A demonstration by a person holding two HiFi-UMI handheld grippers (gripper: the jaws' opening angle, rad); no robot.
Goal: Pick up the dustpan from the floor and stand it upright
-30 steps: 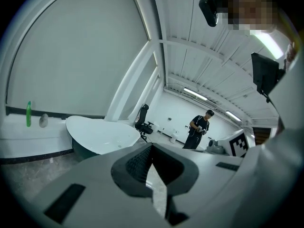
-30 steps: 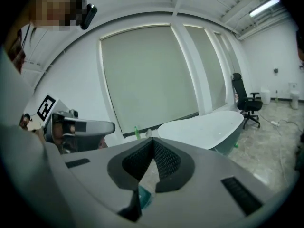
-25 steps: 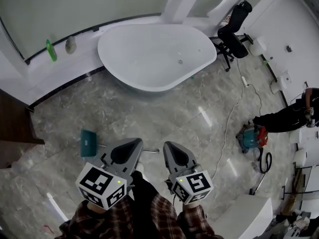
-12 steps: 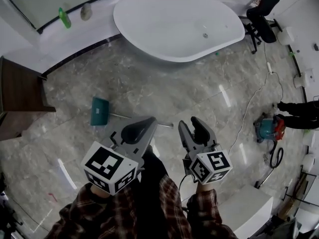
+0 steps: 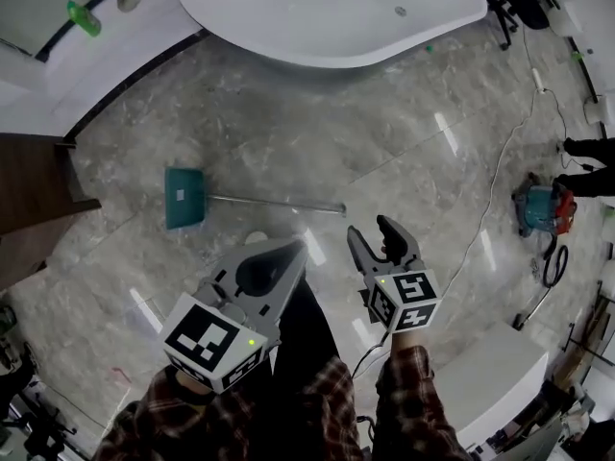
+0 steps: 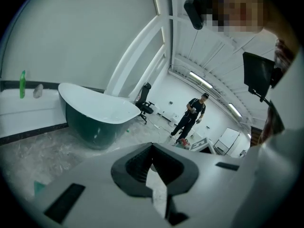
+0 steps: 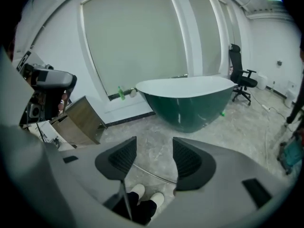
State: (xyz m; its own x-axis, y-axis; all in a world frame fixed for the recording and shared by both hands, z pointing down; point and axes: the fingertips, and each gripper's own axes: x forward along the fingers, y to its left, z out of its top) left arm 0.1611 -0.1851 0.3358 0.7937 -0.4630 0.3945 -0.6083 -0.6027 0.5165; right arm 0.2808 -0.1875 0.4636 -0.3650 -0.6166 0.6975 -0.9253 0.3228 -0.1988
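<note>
The teal dustpan (image 5: 183, 196) lies flat on the marble floor, its long thin metal handle (image 5: 279, 203) stretching right. Both grippers hover above the floor on the near side of the handle, touching nothing. My left gripper (image 5: 298, 248) is shut, its jaws meeting in a point (image 6: 152, 148) just short of the handle. My right gripper (image 5: 371, 229) sits near the handle's free end, its jaws opening with nothing between them. In the right gripper view the handle (image 7: 152, 174) shows as a thin line through the gap of that gripper (image 7: 154, 148), above the person's white shoes (image 7: 145, 194).
A white bathtub (image 5: 327, 12) stands at the back, a wooden cabinet (image 5: 34, 176) at the left. A red and teal vacuum (image 5: 543, 207) with a trailing cable (image 5: 480, 229) lies to the right, a white unit (image 5: 480, 382) at the near right. Another person (image 6: 192, 115) stands far off.
Both grippers have come down toward the floor and nearer the dustpan handle. The right gripper's jaws, shut a second ago, now stand apart. The left gripper stays shut.
</note>
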